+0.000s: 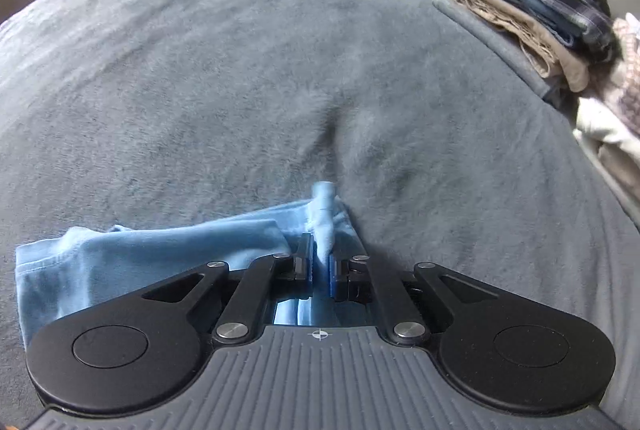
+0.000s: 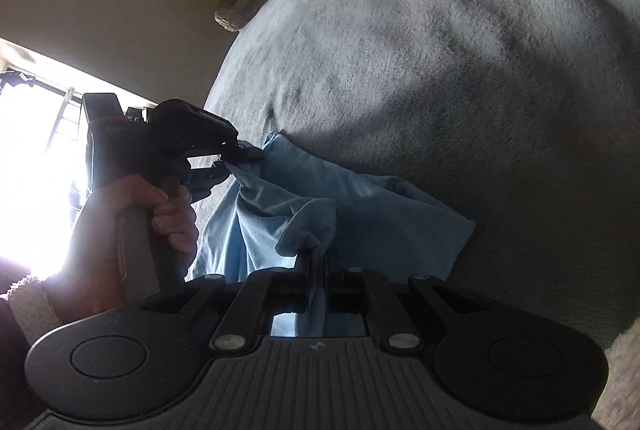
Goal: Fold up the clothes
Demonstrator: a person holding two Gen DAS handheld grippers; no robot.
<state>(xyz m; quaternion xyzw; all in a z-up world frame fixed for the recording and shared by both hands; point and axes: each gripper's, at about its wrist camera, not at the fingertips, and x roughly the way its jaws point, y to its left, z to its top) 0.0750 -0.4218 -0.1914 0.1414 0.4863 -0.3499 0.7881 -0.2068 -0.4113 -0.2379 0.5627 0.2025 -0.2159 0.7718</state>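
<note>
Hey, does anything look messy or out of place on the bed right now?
Only the light blue garment looks untidy: it is bunched and creased between the left gripper and the right gripper, not laid flat on the grey blanket. The stack of folded clothes at the edge looks neat. Nothing appears spilled or damaged.

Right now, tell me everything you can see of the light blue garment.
The light blue garment is soft, thin knit cloth with a stitched hem, crumpled and loosely bunched, lying partly on the grey blanket. The left gripper has a pinched-up fold between its pads; the right gripper is shut on another bunched edge. Nothing else touches it. Its full shape is hidden.
</note>
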